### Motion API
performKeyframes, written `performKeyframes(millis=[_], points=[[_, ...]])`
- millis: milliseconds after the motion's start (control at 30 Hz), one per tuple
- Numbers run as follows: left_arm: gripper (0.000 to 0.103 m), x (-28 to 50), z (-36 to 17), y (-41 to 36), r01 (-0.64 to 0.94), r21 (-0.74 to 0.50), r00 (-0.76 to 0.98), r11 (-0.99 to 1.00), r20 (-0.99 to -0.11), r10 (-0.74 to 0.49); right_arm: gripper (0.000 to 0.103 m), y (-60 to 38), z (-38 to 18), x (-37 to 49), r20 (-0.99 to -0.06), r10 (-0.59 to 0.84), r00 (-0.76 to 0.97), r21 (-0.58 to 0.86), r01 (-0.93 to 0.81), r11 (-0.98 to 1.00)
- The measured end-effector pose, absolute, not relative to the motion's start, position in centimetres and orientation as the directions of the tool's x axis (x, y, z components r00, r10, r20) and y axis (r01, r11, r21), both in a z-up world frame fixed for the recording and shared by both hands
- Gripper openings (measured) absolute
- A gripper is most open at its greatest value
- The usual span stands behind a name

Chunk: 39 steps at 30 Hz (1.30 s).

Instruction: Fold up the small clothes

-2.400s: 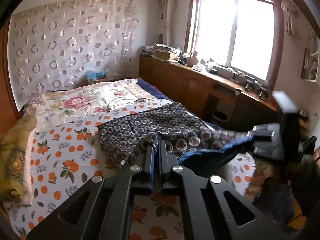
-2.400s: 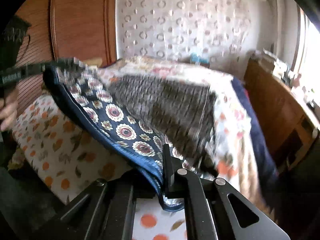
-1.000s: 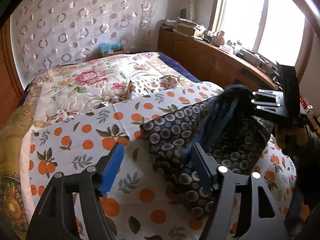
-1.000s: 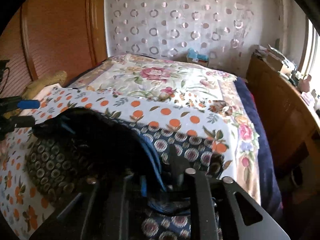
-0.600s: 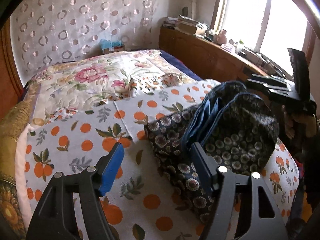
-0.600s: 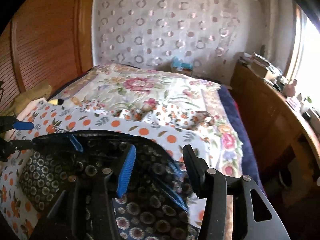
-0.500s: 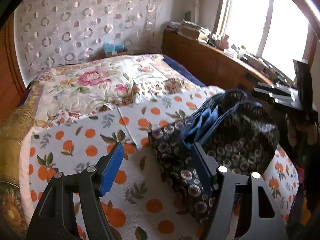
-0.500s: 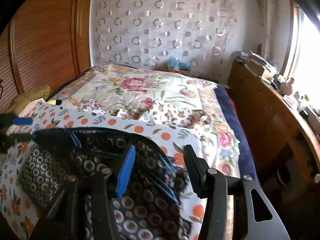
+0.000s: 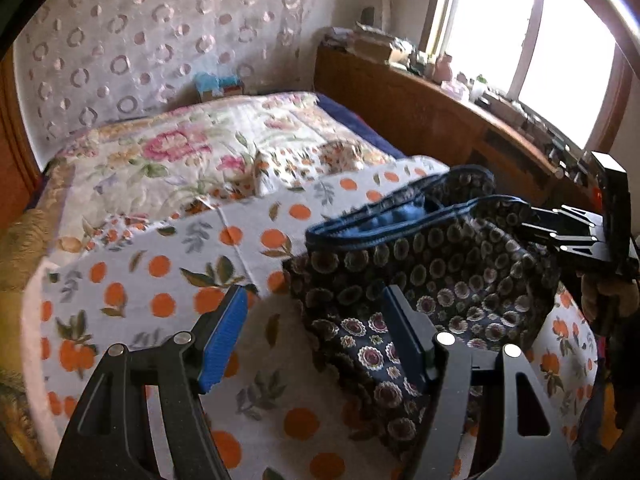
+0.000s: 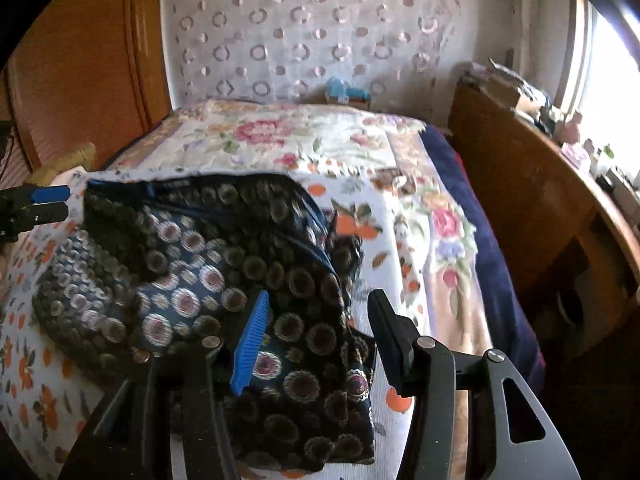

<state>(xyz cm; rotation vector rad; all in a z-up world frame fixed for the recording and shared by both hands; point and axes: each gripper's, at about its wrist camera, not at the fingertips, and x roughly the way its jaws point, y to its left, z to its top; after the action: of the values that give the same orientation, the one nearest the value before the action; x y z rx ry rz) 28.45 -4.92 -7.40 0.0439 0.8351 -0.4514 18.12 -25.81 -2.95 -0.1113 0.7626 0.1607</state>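
Observation:
A dark navy garment with round floral medallions and a blue lining [image 9: 432,276] lies folded in a loose heap on the orange-dotted sheet [image 9: 152,280]. My left gripper [image 9: 316,324] is open and empty, just left of the garment's near edge. My right gripper [image 10: 320,328] is open and empty, hovering over the garment [image 10: 208,264] at its near right end. The right gripper also shows in the left wrist view [image 9: 560,228] at the garment's far right side. The left gripper's fingertips [image 10: 48,196] show at the garment's left edge in the right wrist view.
The bed carries a floral quilt [image 9: 192,152] behind the sheet. A wooden sideboard [image 9: 420,116] with clutter runs under the window on the right. A wooden headboard panel [image 10: 80,64] stands left. A yellow pillow [image 9: 16,248] lies at the bed's left edge.
Both grippers let go of the garment, which dropped into a folded heap on the sheet. Both jaws opened, and in the last half second the grippers drew slightly nearer to it.

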Motion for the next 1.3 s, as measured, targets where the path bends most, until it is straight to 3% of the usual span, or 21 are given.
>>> performKeyframes(millis=[200, 467, 567, 767, 833, 867, 900, 933, 1000, 1300], points=[[0.07, 31.0, -9.2, -5.9, 0.394, -0.088, 0.542, 0.915, -0.782, -0.308, 0.053, -26.8, -3.9, 20.6, -0.718, 0.148, 0.68, 0.026, -0.187, 0.982], [0.07, 32.0, -10.0, -5.9, 0.383, -0.102, 0.536, 0.918, -0.785, -0.311, 0.053, -27.4, -4.3, 22.4, -0.725, 0.201, 0.659, 0.103, -0.185, 0.977], [0.063, 32.0, -10.2, -6.0, 0.397, -0.116, 0.521, 0.911, -0.788, -0.328, 0.053, -27.5, -4.4, 22.6, -0.725, 0.212, 0.656, 0.111, -0.192, 0.975], [0.06, 32.1, -10.3, -6.5, 0.408, -0.111, 0.532, 0.906, -0.777, -0.335, 0.053, -27.0, -4.6, 22.8, -0.727, 0.22, 0.65, 0.115, -0.201, 0.973], [0.049, 32.1, -10.2, -6.6, 0.417, -0.123, 0.529, 0.901, -0.772, -0.351, 0.053, -26.7, -4.6, 22.9, -0.726, 0.23, 0.648, 0.122, -0.208, 0.97], [0.043, 32.1, -10.2, -6.7, 0.426, -0.137, 0.521, 0.894, -0.771, -0.366, 0.05, -26.5, -4.7, 22.9, -0.724, 0.241, 0.646, 0.124, -0.222, 0.967], [0.027, 32.2, -10.1, -6.8, 0.437, -0.162, 0.503, 0.885, -0.771, -0.39, 0.037, -26.3, -4.7, 22.8, -0.718, 0.263, 0.644, 0.131, -0.246, 0.96], [0.019, 32.2, -10.1, -7.0, 0.44, -0.172, 0.489, 0.881, -0.777, -0.397, 0.031, -26.2, -4.8, 22.8, -0.713, 0.283, 0.641, 0.139, -0.266, 0.954], [0.009, 32.3, -10.0, -7.3, 0.449, -0.182, 0.47, 0.875, -0.784, -0.405, 0.015, -26.2, -4.8, 22.6, -0.709, 0.316, 0.63, 0.162, -0.29, 0.943], [0.006, 28.2, -5.7, -6.4, 0.46, -0.19, 0.567, 0.867, -0.689, -0.452, 0.01, -26.2, -2.4, 19.1, -0.62, 0.31, 0.721, 0.138, -0.288, 0.947]])
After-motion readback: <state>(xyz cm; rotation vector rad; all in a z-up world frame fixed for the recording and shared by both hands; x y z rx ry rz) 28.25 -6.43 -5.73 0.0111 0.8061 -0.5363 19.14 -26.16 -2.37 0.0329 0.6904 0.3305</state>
